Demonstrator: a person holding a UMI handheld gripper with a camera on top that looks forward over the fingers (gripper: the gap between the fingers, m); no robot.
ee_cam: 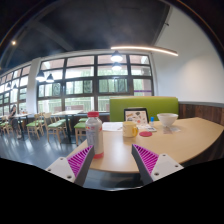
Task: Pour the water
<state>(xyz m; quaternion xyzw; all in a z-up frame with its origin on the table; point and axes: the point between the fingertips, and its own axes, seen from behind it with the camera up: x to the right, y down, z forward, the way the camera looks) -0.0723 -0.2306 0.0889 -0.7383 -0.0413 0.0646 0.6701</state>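
- Jaws stand apart: the gripper [116,163] holds nothing, its two fingers spread with their pink pads [78,160] facing inward over the near edge of the table [185,138].
- Past the table's left edge, a dining hall shows with chairs [38,126] under a wall of large windows [85,85]; none of it bears on the task.
- At the table's near-left corner stands a bottle [94,133] with a red cap and a pale label, upright, just ahead of the left finger and slightly left of the gap between the two.
- Further right, near the middle of the table, sits a small yellowish cup [130,129] with some papers behind it; its exact form is hard to tell.
- Beside it lies a small red thing [147,132], too small to name.
- Toward the far-right part of the table rests a white bowl [168,120], with a green bench [145,106] behind it.
- Judging from this layout, the step in hand is the approach to the bottle; no grasp is made yet.
- Next move calls for shifting a little left and forward so the bottle's body stands between the fingers, then closing on it below the cap, keeping it upright before carrying it toward a vessel, probably the cup or bowl.
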